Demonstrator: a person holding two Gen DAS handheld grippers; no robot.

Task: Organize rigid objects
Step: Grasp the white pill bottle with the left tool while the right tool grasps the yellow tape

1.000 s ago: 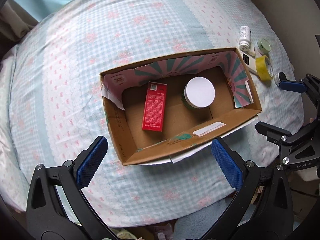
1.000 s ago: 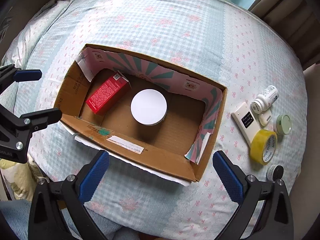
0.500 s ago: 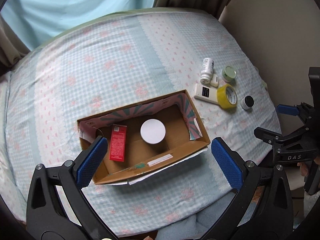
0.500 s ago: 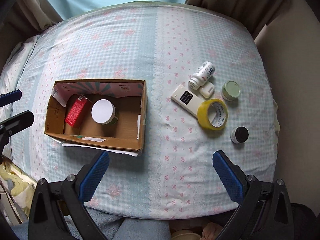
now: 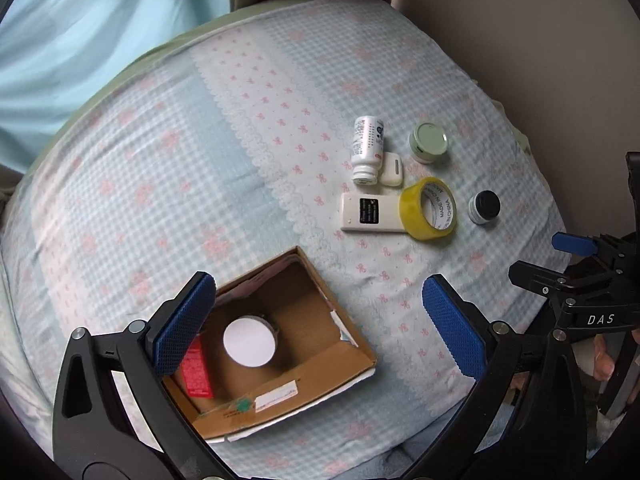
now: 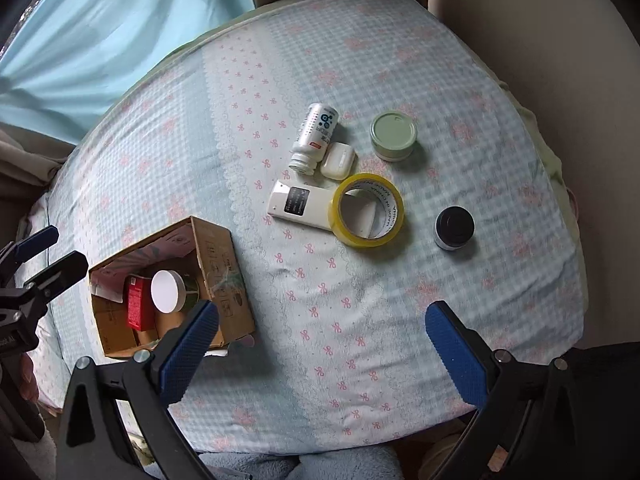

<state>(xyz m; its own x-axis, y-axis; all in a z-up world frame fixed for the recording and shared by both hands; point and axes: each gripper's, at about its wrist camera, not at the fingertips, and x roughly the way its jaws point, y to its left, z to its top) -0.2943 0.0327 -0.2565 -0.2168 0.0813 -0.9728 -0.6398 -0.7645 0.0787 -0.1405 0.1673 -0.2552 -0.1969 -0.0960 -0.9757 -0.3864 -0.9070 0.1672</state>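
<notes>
An open cardboard box [image 5: 356,364] [image 6: 224,272] lies on the bed and holds a red carton [image 5: 196,368] [image 6: 138,304] and a white-lidded jar [image 5: 250,342] [image 6: 168,292]. To its right lie a white bottle [image 6: 314,136], a small white case [image 6: 339,161], a white remote [image 6: 300,204], a yellow tape roll [image 6: 366,210], a green-lidded jar [image 6: 393,135] and a black-lidded jar [image 6: 455,227]. My left gripper [image 5: 320,328] is open and empty above the box's right end. My right gripper [image 6: 320,348] is open and empty over bare sheet, below the loose items.
The bed has a blue checked sheet [image 6: 360,300] with pink bows. A beige wall [image 6: 540,40] stands at the right and a pale blue curtain [image 6: 100,40] at the back left. The same loose items show in the left wrist view, around the tape roll [image 5: 430,208].
Both grippers have pulled back and swung right, away from the box. The box now sits low left in both views and the loose items are nearer the centre. Both stay open.
</notes>
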